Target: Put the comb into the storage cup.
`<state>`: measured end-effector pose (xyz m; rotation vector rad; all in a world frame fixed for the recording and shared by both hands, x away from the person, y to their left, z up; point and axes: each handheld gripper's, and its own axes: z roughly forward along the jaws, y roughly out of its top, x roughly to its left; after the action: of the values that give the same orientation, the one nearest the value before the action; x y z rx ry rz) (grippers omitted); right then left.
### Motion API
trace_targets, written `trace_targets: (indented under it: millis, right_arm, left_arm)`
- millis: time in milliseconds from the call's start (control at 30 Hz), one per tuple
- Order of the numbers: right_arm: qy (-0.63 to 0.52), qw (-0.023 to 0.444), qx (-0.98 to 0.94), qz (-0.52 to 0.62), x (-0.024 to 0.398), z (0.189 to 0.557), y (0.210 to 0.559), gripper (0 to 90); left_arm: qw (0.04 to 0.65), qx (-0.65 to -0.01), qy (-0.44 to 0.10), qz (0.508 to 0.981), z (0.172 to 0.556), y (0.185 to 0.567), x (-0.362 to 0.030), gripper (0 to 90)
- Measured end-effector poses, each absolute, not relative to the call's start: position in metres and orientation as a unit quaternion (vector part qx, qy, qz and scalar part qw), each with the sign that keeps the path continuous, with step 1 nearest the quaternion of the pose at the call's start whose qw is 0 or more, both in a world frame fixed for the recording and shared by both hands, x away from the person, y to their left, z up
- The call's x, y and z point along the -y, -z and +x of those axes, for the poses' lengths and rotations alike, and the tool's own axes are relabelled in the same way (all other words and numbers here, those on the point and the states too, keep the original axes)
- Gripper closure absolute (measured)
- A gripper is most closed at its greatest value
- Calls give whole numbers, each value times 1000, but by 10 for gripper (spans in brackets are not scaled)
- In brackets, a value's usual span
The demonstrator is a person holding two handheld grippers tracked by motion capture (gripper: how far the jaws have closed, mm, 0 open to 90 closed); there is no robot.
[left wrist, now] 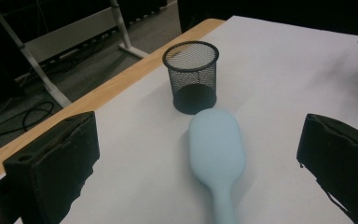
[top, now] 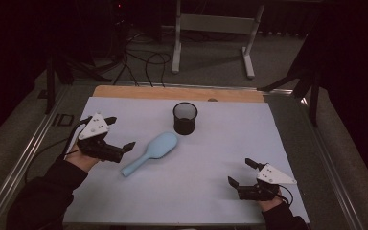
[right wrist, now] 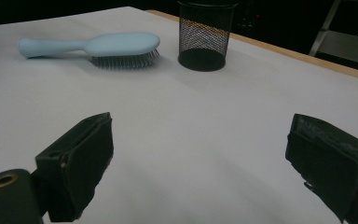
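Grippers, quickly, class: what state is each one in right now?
Left gripper: open, holding nothing, near the hairbrush.
Right gripper: open, holding nothing.

The hairbrush [right wrist: 93,46] ahead of the right tool [right wrist: 200,154] looks like smooth, matt pale-blue plastic with fine bristles. Beyond it, the cup [right wrist: 205,35] is black wire mesh. A matt white paper-like sheet [top: 211,167] covers the wooden worktop [top: 124,92].
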<state>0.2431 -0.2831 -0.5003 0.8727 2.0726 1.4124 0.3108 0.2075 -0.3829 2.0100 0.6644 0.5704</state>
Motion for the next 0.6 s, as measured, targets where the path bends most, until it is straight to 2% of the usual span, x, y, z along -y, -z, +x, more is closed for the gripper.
trace_targets:
  millis: [600]
  right_arm:
    - [-520,237,-757,317,283,244,501,75]
  left_arm:
    - [419,-277,-217,837,333,390,-184,0]
